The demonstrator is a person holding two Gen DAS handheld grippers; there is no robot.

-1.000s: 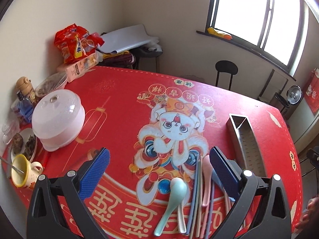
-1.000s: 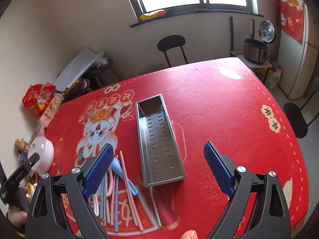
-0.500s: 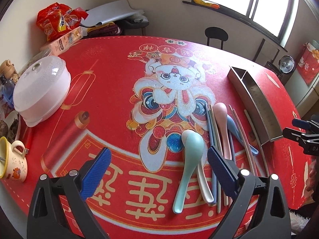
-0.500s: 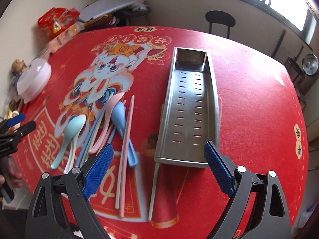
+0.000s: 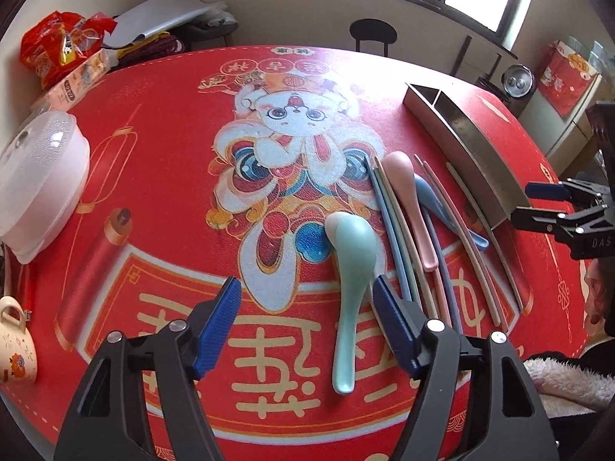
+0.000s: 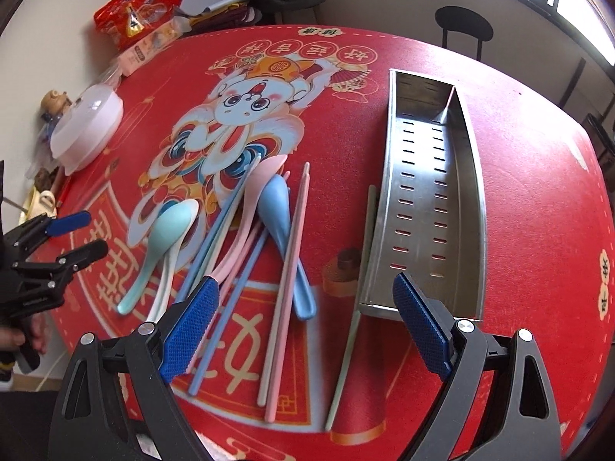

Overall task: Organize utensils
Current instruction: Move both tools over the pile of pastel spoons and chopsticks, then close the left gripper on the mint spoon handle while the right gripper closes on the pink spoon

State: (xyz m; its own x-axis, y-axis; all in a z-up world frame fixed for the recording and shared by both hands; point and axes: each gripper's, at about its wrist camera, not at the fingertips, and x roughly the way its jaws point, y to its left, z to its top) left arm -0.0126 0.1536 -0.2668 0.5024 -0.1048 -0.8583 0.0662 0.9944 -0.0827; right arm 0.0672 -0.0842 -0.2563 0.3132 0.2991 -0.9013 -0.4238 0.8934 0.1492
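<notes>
Spoons and several chopsticks lie loose on the red tablecloth (image 5: 161, 176). A teal spoon (image 5: 353, 246) rests on a white spoon (image 6: 167, 272), with its handle between the pads of my left gripper (image 5: 307, 307), close to the right pad. The jaws are closing but are still open, and neither pad touches the handle. To the right lie a pink spoon (image 5: 403, 180), a blue spoon (image 6: 276, 207) and pastel chopsticks (image 6: 288, 269). My right gripper (image 6: 305, 322) hangs open above the chopstick ends, beside the perforated steel utensil holder (image 6: 430, 192).
A white domed food cover (image 5: 34, 176) and a mug (image 5: 15, 349) stand at the table's left edge. Snack bags (image 5: 65, 50) lie at the far left and a black chair (image 5: 373, 34) stands behind. A lone green chopstick (image 6: 346, 345) lies along the holder's left side.
Both grippers have sunk toward the table and tipped down over the utensils. The left jaws have narrowed. The right gripper has shifted left, from over the holder to over the chopsticks.
</notes>
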